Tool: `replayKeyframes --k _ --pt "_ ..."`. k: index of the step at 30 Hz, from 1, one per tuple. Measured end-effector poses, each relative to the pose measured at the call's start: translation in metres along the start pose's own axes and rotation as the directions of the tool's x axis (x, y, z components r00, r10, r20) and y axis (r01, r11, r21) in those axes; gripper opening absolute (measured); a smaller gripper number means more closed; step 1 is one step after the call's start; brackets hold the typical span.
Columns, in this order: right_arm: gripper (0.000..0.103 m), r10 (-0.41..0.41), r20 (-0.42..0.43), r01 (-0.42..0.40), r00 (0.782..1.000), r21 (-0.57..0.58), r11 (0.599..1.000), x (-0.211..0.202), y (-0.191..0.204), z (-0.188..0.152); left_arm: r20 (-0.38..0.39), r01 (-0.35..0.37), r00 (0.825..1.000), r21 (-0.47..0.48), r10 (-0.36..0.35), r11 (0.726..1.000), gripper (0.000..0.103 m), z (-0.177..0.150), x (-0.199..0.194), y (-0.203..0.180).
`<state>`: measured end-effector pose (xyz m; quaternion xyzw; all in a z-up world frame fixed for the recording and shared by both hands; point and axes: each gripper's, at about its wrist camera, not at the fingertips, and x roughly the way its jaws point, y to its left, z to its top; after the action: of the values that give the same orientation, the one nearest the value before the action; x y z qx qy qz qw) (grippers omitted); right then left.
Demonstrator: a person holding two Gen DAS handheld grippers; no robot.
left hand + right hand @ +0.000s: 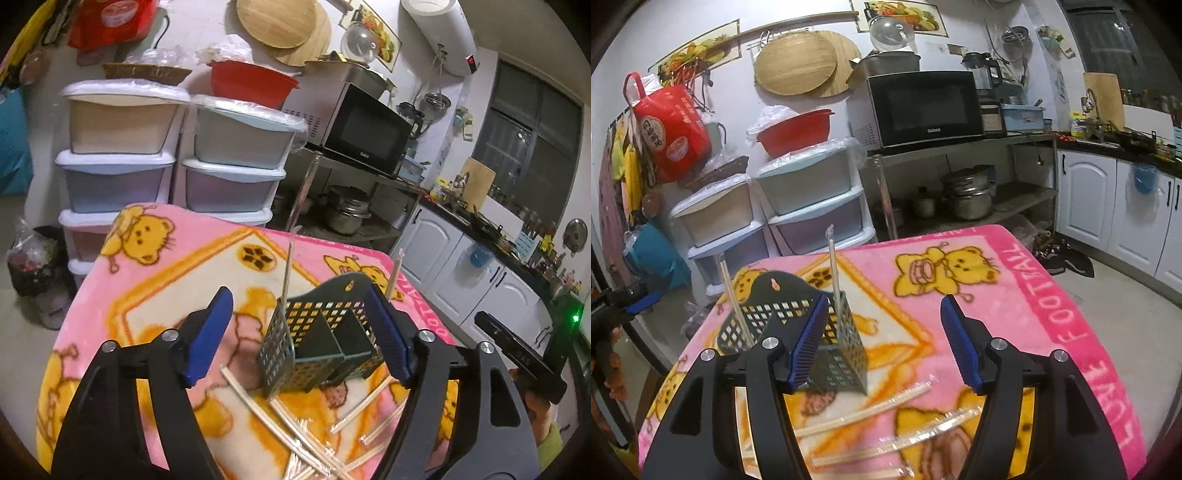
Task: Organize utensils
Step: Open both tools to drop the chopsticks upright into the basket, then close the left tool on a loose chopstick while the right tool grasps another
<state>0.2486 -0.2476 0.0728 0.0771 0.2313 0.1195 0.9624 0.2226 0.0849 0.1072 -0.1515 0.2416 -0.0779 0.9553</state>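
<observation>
Pink bear-print blanket (1015, 295) covers the table; both hand-held grippers, left (301, 332) and right (884, 341), gape empty around a dark perforated plastic utensil basket (317, 343), wrapped wooden chopsticks (864, 410) scattered at six o'clock.

Left wrist view: chopstick pile (314, 458) runs off bottom edge; count unclear. Right finger (388, 339) covers the utensil holder's (317, 343) far corner. Holder's inner compartments dark; contents at base not visible.

Right wrist view: left finger (809, 343) hides the holder's middle. Wrapped chopsticks (886, 443) partly behind gripper arms, ends cut off. Left gripper body (613, 306) clipped at frame edge.
</observation>
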Motion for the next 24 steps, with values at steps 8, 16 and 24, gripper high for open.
replayKeyframes --k 8,16,24 --pt "0.061 -0.02 -0.043 0.021 0.999 0.022 1.0 -0.013 -0.013 -0.02 -0.042 -0.034 0.999 -0.022 0.033 0.999 0.081 -0.019 0.002 0.011" --pt "0.061 -0.037 -0.101 0.039 0.994 0.022 0.999 -0.012 -0.018 -0.041 -0.114 -0.085 0.99 -0.041 0.08 0.996 0.083 -0.044 0.013 0.026" --pt "0.061 -0.049 -0.165 0.055 0.985 0.033 0.998 -0.004 -0.026 -0.065 -0.232 -0.12 0.968 -0.078 0.099 0.99 0.083 -0.074 0.037 0.046"
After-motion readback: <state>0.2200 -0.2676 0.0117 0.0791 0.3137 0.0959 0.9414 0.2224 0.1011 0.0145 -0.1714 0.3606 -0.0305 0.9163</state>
